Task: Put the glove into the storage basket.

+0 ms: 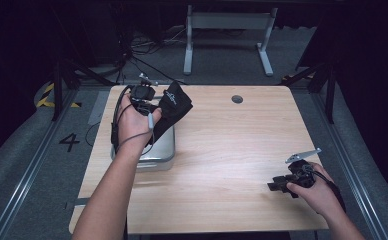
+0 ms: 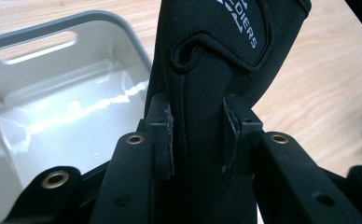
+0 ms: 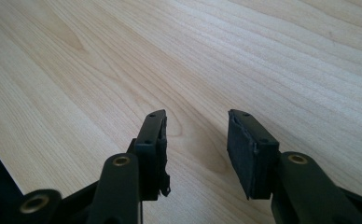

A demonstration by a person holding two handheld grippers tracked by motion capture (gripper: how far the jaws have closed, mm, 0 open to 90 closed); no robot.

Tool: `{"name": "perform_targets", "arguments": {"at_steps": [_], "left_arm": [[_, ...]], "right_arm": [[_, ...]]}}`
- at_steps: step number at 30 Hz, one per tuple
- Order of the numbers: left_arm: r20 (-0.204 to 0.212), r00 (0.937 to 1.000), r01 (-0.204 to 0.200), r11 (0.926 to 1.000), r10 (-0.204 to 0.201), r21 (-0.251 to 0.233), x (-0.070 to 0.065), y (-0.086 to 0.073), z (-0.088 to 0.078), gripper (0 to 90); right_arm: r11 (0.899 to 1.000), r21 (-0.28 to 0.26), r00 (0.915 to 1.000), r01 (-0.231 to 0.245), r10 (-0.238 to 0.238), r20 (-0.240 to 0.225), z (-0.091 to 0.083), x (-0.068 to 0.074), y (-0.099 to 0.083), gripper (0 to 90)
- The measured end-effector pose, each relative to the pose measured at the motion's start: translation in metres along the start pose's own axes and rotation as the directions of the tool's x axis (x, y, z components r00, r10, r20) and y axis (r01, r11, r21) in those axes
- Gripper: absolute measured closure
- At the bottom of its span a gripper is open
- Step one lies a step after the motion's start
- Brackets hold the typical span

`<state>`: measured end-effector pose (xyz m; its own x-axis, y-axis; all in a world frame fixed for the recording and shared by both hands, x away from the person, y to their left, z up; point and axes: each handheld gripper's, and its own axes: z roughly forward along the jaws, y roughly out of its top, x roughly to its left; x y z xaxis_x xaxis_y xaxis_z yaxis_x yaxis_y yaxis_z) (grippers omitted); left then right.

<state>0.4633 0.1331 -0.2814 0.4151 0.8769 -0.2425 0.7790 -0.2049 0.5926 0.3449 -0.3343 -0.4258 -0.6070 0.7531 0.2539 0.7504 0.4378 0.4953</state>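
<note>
A black fabric sleeve with white lettering (image 1: 174, 102) hangs over the far right corner of a grey metal tray (image 1: 164, 147) at the table's left. My left gripper (image 1: 154, 107) is shut on it. In the left gripper view both pads press the black sleeve (image 2: 202, 70) from either side, with the tray (image 2: 67, 102) below and to the left. Near the table's front right, my right gripper (image 1: 277, 185) lies low and points left. The right gripper view shows its jaws (image 3: 195, 135) open over bare wood, nothing between them.
The wooden table (image 1: 232, 145) has a round cable hole (image 1: 237, 99) near its far edge. Beyond the table stands a white frame leg (image 1: 188, 40). Cables lie on the floor at the far left.
</note>
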Motion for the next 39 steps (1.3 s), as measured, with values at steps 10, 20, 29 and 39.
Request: {"name": "perform_targets", "arguments": {"at_steps": [10,20,29,39], "left_arm": [[-0.089,0.9862,0.144,0.9883,-0.14,0.049,0.04,-0.006,0.019,67.7],[-0.153,0.9615,0.246,0.9633,-0.228,0.107,0.063,-0.012,0.053,67.6],[-0.162,0.95,0.292,0.9433,-0.267,0.158,0.076,-0.017,0.081,67.5],[-0.175,0.9447,0.312,0.926,-0.278,0.213,0.085,-0.021,0.093,66.5]], "right_arm": [[1.0,-0.002,0.9999,0.006,-0.006,-0.009,0.001,0.0,0.001,57.5],[1.0,-0.005,0.9997,0.019,-0.019,-0.016,0.005,0.002,0.007,57.0],[1.0,-0.014,0.9993,0.023,-0.024,-0.028,0.005,0.001,0.01,56.4],[0.999,-0.027,0.9989,0.041,-0.042,-0.021,0.002,0.005,0.01,55.4]]}}
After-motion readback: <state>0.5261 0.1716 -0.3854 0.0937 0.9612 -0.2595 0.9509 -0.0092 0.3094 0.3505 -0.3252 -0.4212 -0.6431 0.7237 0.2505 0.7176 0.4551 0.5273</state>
